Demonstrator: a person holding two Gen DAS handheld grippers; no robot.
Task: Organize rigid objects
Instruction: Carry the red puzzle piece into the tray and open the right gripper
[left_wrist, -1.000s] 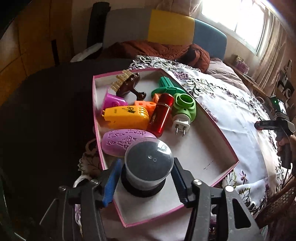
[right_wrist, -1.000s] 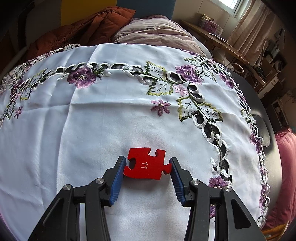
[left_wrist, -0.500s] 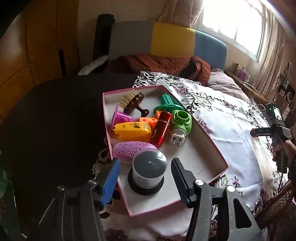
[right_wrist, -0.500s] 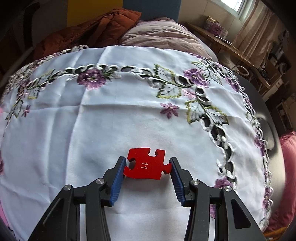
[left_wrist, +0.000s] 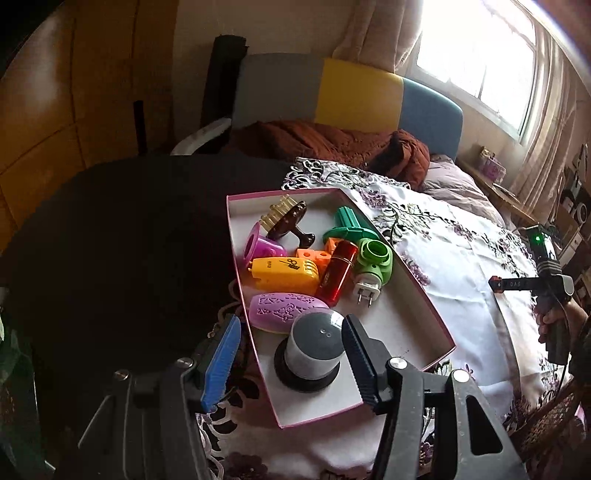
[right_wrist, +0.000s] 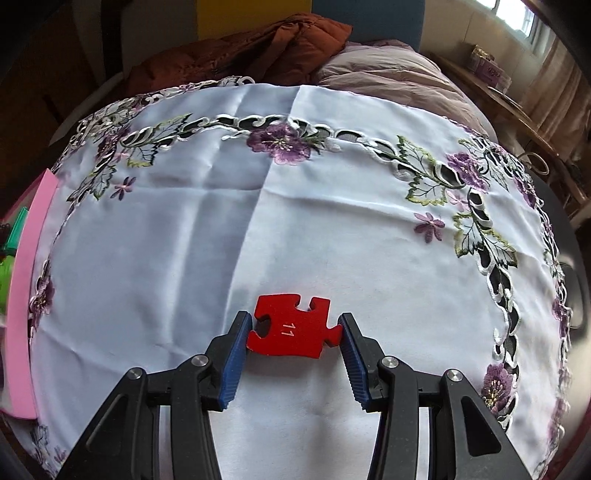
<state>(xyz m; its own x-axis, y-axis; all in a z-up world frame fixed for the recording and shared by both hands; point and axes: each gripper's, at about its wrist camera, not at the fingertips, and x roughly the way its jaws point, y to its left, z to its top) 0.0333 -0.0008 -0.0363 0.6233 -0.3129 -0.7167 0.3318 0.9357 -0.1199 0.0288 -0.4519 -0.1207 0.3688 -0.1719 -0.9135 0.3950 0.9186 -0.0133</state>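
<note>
1. Box, pink-rimmed, sits at cloth's left edge; left gripper hangs over it, jaws apart, clear of grey-domed jar inside.
2. Right gripper is clamped on red puzzle piece above tablecloth.
3. Carry piece level w/ firm squeeze, lower into bare floor on box's right, then release.

A home bedroom: headboard, rumpled bedding, curtained window.

Left wrist view: looks obliquely down along its fingers, close above the pink box. Right wrist view: faces steeply down, close over the embroidered cloth. Shared: cloth, box edge, brown blanket.
</note>
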